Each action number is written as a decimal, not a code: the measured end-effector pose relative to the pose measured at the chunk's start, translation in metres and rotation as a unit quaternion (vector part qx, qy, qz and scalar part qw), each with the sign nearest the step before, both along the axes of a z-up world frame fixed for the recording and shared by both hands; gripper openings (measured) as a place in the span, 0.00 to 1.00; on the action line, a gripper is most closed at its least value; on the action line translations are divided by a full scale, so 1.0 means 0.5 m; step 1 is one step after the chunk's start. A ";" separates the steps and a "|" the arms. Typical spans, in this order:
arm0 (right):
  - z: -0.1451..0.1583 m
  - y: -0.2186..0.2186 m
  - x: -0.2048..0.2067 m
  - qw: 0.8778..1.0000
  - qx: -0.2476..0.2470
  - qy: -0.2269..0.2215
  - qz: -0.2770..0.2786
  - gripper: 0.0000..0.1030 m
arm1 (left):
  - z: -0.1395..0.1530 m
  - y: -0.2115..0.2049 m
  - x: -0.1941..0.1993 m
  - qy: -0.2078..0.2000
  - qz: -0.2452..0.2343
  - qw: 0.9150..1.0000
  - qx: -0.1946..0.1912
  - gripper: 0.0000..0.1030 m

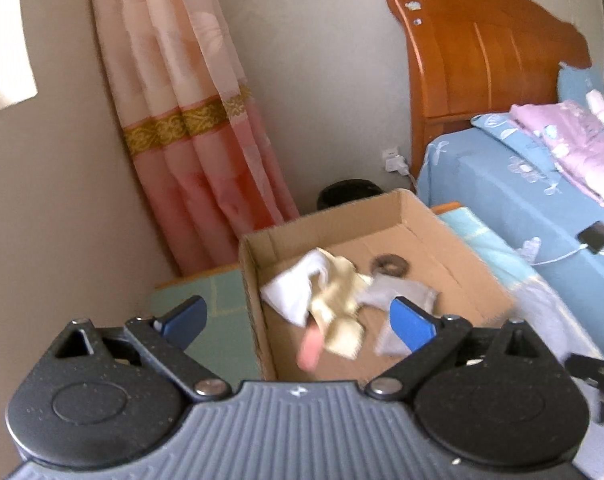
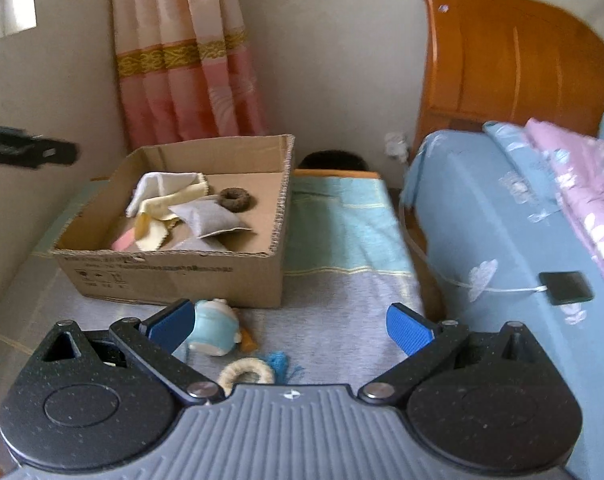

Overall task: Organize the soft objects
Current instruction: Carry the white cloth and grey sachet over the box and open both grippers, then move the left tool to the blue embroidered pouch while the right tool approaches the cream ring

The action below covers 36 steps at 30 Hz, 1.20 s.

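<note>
Both tongs spread, empty — left gripper (image 1: 297, 322) over the cardboard box (image 2: 173, 276), right gripper (image 2: 289, 326) nearer the plush toy (image 2: 213, 332), which lies just before the box — probably crosswise

Open cardboard box (image 2: 173, 276), flaps gone, sits on striped cloth. Inside, at 9 o'clock: crumpled white cloth (image 2: 157, 186) and pale yellow cloth (image 2: 169, 204), overlapping. Grey pouch (image 2: 209, 220) at centre, leaning on them. Brown ring (image 2: 235, 199) flat at 1 o'clock. Pink piece (image 2: 122, 243) at 7 o'clock. Outside, just before the box front: blue-white plush (image 2: 215, 330), straw ring (image 2: 245, 374), teal tassel (image 2: 279, 362).
</note>
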State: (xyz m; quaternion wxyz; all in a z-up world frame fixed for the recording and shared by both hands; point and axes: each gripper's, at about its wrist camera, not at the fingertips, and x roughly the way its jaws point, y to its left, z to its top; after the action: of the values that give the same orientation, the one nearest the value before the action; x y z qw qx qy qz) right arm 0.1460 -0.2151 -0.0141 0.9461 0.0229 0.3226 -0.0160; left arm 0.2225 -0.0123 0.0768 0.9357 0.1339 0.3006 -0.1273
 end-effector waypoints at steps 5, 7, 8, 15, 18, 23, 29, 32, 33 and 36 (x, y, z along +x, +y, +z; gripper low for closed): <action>-0.030 0.005 -0.015 1.000 -0.008 0.014 0.004 1.00 | -0.019 0.015 -0.092 0.006 0.009 1.000 -0.024 0.98; -0.040 0.006 -0.024 1.000 -0.004 0.017 0.002 1.00 | -0.037 0.023 -0.122 0.006 0.021 0.999 -0.032 0.98; -0.046 0.006 -0.027 1.000 0.000 0.019 0.004 1.00 | -0.047 0.027 -0.133 0.007 0.031 0.999 -0.036 0.98; -0.093 0.018 -0.029 0.999 -0.010 0.043 0.020 1.00 | -0.127 0.039 -0.180 0.028 0.097 0.994 -0.037 0.98; -0.114 0.020 -0.014 0.998 -0.013 0.052 0.028 1.00 | -0.147 0.039 -0.183 0.041 0.095 0.994 -0.034 0.98; -0.153 0.040 0.034 0.995 -0.053 0.074 0.041 1.00 | -0.162 0.041 -0.182 0.052 0.090 0.994 -0.037 0.98; -0.182 0.055 0.069 0.990 -0.087 0.093 0.062 1.00 | -0.177 0.038 -0.174 0.066 0.083 0.994 -0.041 0.98; -0.187 0.043 0.076 0.989 -0.083 0.097 0.074 1.00 | -0.184 0.031 -0.170 0.074 0.079 0.993 -0.042 0.98; -0.187 0.038 0.077 0.989 -0.084 0.097 0.075 1.00 | -0.186 0.028 -0.169 0.077 0.075 0.993 -0.045 0.98; -0.188 0.016 0.085 0.989 -0.092 0.095 0.068 1.00 | -0.192 0.014 -0.165 0.084 0.061 0.993 -0.051 0.98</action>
State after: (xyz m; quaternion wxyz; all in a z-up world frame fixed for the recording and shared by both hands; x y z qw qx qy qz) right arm 0.1885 -0.2068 -0.1079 0.9080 -0.0883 0.4092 0.0166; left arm 0.1401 -0.0055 -0.0195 0.9188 0.0564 0.3787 -0.0961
